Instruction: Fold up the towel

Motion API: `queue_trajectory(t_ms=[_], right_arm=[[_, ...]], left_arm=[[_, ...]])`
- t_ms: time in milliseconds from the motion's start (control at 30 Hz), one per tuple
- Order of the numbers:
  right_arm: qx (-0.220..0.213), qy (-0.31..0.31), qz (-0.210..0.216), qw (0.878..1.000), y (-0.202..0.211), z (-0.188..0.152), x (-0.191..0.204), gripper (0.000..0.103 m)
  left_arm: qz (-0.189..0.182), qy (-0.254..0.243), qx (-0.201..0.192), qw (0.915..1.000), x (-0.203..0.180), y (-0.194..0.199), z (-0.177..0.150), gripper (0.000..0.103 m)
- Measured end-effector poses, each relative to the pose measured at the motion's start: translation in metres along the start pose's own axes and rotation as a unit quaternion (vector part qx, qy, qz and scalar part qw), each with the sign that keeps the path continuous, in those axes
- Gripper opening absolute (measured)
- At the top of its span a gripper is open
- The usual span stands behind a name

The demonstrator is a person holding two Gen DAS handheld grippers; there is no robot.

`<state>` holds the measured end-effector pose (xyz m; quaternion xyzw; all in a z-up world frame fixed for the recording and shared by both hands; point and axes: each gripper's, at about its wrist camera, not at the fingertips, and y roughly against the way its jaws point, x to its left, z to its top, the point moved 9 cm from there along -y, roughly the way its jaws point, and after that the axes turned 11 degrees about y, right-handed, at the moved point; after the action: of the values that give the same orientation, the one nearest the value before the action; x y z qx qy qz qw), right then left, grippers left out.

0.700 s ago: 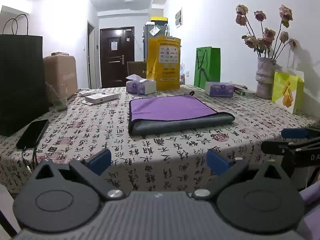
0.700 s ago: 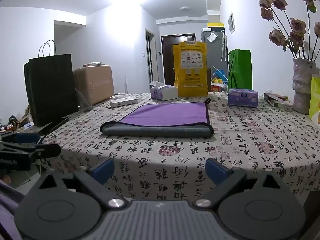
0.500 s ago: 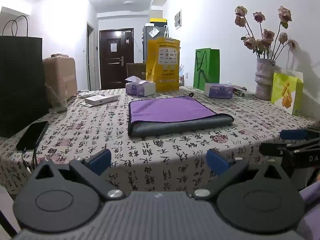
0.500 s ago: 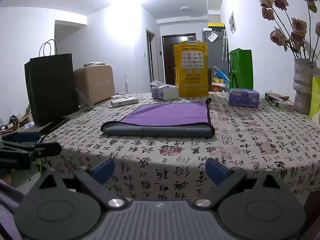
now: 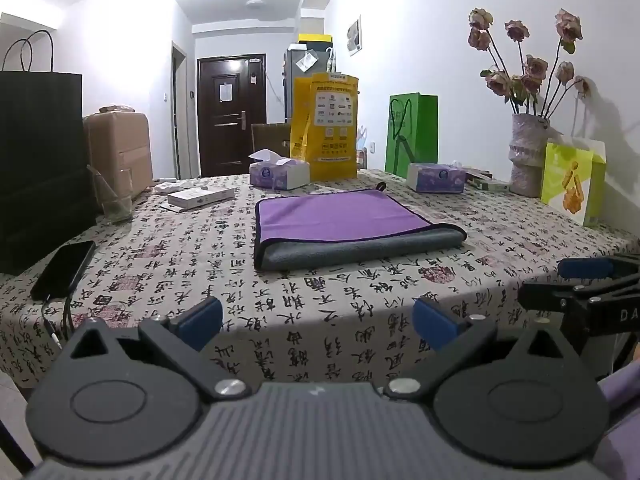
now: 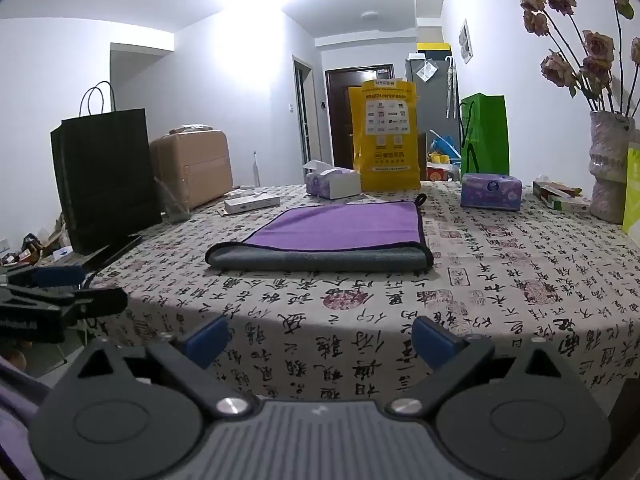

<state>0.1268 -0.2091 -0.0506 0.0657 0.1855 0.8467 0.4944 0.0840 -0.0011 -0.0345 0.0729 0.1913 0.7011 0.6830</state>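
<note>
A purple towel (image 5: 344,216) with a grey underside lies folded flat on the patterned tablecloth (image 5: 200,264); its grey fold faces me. It also shows in the right wrist view (image 6: 340,228). My left gripper (image 5: 316,318) is open and empty, held off the table's near edge, well short of the towel. My right gripper (image 6: 318,340) is open and empty, also off the near edge. Each gripper shows in the other's view: the right one (image 5: 580,292) at the right, the left one (image 6: 60,296) at the left.
A phone (image 5: 64,268) on a cable lies at the left edge. A black bag (image 5: 36,160), a glass (image 5: 114,204), tissue boxes (image 5: 280,174), a yellow bag (image 5: 326,124), a green bag (image 5: 412,132) and a vase of flowers (image 5: 528,156) ring the table.
Both grippers have drawn back and sunk very slightly; the towel sits a touch higher in both views. Nothing on the table has moved.
</note>
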Motion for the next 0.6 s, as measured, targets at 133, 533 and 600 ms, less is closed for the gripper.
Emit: queue_trajectory(t_ms=[133, 533, 600], right_arm=[[0.001, -0.002, 0.0, 1.0, 0.0009, -0.0005, 0.0002, 0.099], [0.006, -0.004, 0.003, 1.0, -0.0003, -0.0012, 0.0009, 0.099], [0.006, -0.004, 0.002, 1.0, -0.0003, -0.0013, 0.0008, 0.099]], left_arm=[[0.0, -0.002, 0.0, 1.0, 0.0002, -0.0004, -0.0002, 0.103], [0.0, -0.002, 0.0, 1.0, -0.0005, -0.0002, -0.0004, 0.103], [0.0, -0.002, 0.0, 1.0, -0.0006, -0.0002, -0.0004, 0.103]])
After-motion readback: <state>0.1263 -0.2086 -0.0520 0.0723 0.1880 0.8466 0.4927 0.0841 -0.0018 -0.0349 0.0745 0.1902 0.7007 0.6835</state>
